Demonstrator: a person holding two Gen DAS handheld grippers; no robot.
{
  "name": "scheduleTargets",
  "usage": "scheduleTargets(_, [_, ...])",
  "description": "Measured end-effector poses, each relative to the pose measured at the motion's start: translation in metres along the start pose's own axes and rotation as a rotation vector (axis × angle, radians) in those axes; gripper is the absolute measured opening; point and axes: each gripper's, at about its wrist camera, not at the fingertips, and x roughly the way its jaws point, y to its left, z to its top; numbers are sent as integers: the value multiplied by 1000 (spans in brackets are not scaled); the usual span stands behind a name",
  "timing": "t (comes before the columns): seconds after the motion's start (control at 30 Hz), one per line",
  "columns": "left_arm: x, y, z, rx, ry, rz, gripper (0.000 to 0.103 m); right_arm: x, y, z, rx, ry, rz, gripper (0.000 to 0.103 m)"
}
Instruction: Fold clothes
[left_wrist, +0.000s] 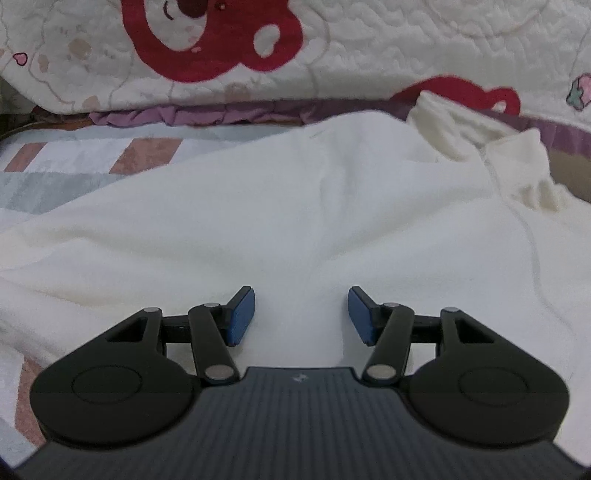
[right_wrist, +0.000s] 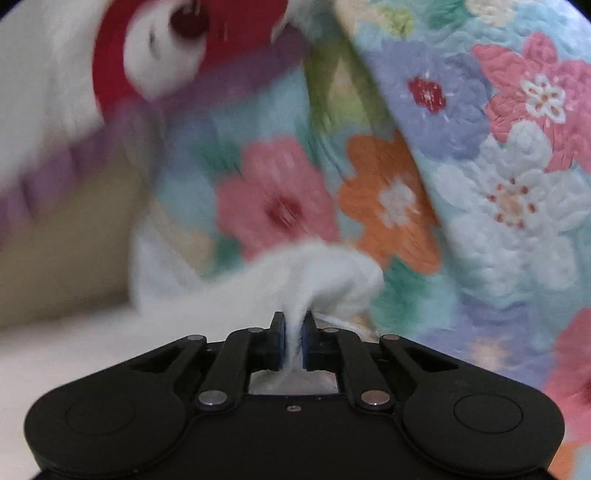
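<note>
Left gripper (left_wrist: 301, 315), black with two blue pads, stands wide apart and holds nothing; it sits at 6 o'clock of the left wrist view, low over one cream-white fleece garment (left_wrist: 258, 221). That garment fills the centre, its long axis running from 8 o'clock to 2 o'clock, where a rumpled end lies; its lower edge is cut off by the gripper body. A pink-and-grey patterned bed sheet (left_wrist: 74, 162) shows at 9 o'clock; a white quilt with red bear print (left_wrist: 221, 48) spans 12 o'clock.

Right gripper (right_wrist: 293, 341), at 6 o'clock of the right wrist view, is pinched narrow on a bunched fold of the garment (right_wrist: 325, 273). Motion blur obscures the left half. One floral pastel quilt (right_wrist: 480, 166) covers 1 to 5 o'clock.
</note>
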Motion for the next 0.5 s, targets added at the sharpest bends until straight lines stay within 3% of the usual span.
scheduleTargets(0.17, [2,-2,4,18,17,8,57,15,-5,-28,-65,142,-99,26])
scheduleTargets(0.23, [-2,2,10,8,6,-9,57,20,-6,-38,-89,191,-139,28])
scheduleTargets(0.33, [-7,9,24,7,-51,-47,58,-12,7,-25,-106,5,-133,36])
scheduleTargets(0.4, [4,9,39,41,-61,-69,62,-26,29,-13,-211,-54,5,37])
scheduleTargets(0.5, [21,9,62,90,-77,-103,65,-39,82,2,-465,-46,267,38])
